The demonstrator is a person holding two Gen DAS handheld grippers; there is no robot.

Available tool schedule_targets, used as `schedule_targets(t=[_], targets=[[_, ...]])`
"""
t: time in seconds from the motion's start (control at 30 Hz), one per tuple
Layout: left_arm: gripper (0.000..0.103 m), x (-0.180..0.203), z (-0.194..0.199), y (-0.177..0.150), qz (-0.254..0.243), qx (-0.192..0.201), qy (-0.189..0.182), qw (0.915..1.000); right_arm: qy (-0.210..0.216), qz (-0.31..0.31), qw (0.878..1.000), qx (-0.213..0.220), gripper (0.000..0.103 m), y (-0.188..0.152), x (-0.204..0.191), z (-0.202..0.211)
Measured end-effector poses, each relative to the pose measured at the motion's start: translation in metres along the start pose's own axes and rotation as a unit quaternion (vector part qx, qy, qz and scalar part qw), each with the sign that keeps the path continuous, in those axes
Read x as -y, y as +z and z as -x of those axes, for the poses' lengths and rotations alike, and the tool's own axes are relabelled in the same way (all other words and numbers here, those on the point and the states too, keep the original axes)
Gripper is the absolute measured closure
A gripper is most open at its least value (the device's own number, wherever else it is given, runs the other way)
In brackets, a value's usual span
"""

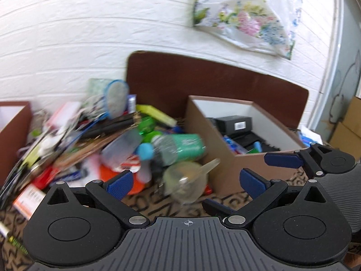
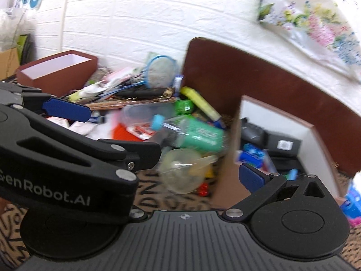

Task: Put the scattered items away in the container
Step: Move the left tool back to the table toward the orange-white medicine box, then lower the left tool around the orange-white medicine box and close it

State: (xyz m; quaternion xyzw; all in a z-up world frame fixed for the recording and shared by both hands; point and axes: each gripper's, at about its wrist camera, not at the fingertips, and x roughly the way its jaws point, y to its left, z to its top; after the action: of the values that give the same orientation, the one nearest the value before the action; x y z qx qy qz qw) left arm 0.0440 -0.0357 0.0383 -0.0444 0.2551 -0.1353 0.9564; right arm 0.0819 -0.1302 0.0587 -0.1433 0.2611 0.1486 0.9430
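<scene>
Left gripper (image 1: 185, 184) wide open, empty; clear cup (image 1: 186, 181) prob. just ahead.

A white wall (image 1: 74, 33) moulded in a brick pattern fills the back of both views, evenly and brightly lit. A floral-printed plastic bag (image 1: 246, 20) hangs on it, upper right. A dark brown board (image 1: 203, 83) with rounded corners leans upright against the wall. The surface below is covered in a tan cloth with black lettering (image 2: 176, 194). At the far right of the left view stand cardboard cartons (image 1: 352, 126); a white curved frame edge (image 1: 336, 45) runs down beside them.
</scene>
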Motion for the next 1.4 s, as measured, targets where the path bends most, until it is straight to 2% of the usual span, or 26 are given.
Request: schedule_targets(t=[0.13, 0.3, 0.47, 0.67, 0.83, 0.93, 1.07, 1.4], targets=[[0.0, -0.021, 0.016, -0.026, 0.006, 0.001, 0.014, 0.9999, 0.029, -0.019, 0.999, -0.003, 0.0, -0.014, -0.027, -0.005], [0.0, -0.049, 0.024, -0.062, 0.023, -0.022, 0.03, 0.999, 0.055, -0.038, 0.998, -0.009, 0.0, -0.039, -0.064, -0.017], [0.0, -0.077, 0.028, -0.08, 0.038, -0.034, 0.047, 0.9976, 0.094, -0.063, 0.993, -0.029, 0.0, -0.048, -0.087, -0.034], [0.0, -0.117, 0.031, -0.08, 0.077, -0.032, 0.078, 0.9935, 0.116, -0.054, 0.991, -0.05, 0.0, -0.044, -0.108, -0.058], [0.0, -0.148, 0.027, -0.08, 0.075, -0.035, 0.106, 0.9909, 0.147, -0.054, 0.986, -0.054, 0.0, -0.041, -0.122, -0.075], [0.005, -0.172, 0.023, -0.076, 0.072, -0.04, 0.104, 0.9911, 0.164, -0.055, 0.984, -0.054, 0.001, -0.036, -0.131, -0.083], [0.005, -0.204, 0.016, -0.066, 0.056, -0.036, 0.117, 0.9909, 0.17, -0.045, 0.983, -0.052, 0.001, -0.027, -0.145, -0.094], [0.006, -0.266, -0.021, -0.054, 0.074, -0.066, 0.07, 0.9926, 0.168, -0.035, 0.984, -0.053, 0.003, -0.011, -0.169, -0.12]])
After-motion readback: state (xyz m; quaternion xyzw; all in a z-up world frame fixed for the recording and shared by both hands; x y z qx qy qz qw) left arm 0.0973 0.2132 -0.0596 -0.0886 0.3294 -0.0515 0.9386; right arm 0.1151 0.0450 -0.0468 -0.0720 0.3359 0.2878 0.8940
